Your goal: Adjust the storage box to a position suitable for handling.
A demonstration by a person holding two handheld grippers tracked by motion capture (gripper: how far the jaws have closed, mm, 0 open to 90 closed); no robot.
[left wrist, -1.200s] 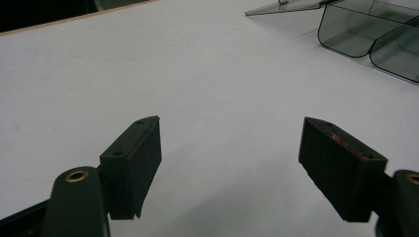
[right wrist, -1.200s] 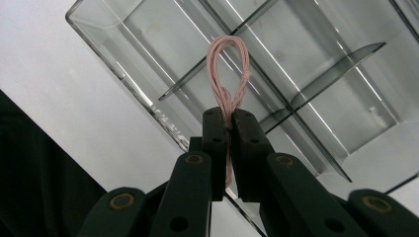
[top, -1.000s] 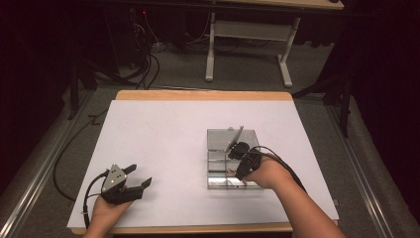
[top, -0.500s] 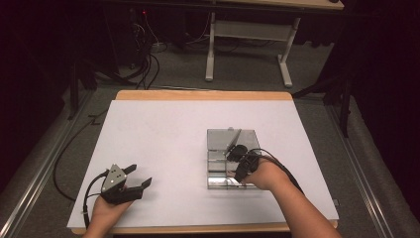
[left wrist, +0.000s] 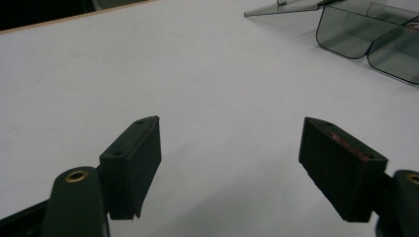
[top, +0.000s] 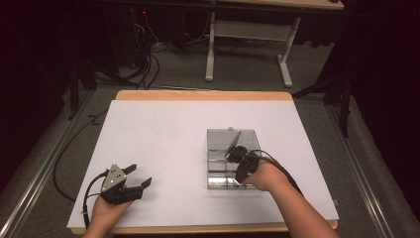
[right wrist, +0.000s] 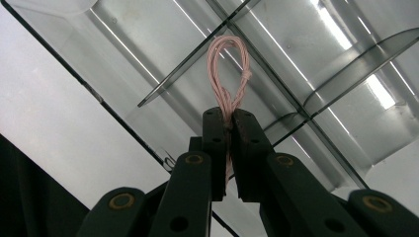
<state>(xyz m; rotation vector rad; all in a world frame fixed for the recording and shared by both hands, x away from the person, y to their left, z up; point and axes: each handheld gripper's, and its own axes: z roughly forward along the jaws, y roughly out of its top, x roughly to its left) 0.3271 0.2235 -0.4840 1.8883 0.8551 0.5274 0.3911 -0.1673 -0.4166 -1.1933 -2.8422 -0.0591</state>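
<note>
A clear plastic organiser box [top: 218,136] with several compartments lies open on the white table, right of centre; its compartments [right wrist: 163,54] spread beneath the jaws in the right gripper view. My right gripper [top: 236,159] hangs over the box, shut on a pink looped bundle of thin cord [right wrist: 226,74] that sticks out past the jaw tips above a compartment. My left gripper [top: 137,181] rests near the table's front left, open with nothing between its jaws [left wrist: 230,163]. The box edge [left wrist: 356,34] shows far off in the left gripper view.
The box lid [top: 233,141] stands tilted up at the box's middle. The white mat [top: 163,134] covers the wooden table. A table frame [top: 247,34] and cables [top: 143,64] lie on the floor beyond the far edge.
The right hand has shifted slightly toward the near side of the box with the cord bundle. The left gripper has stayed put.
</note>
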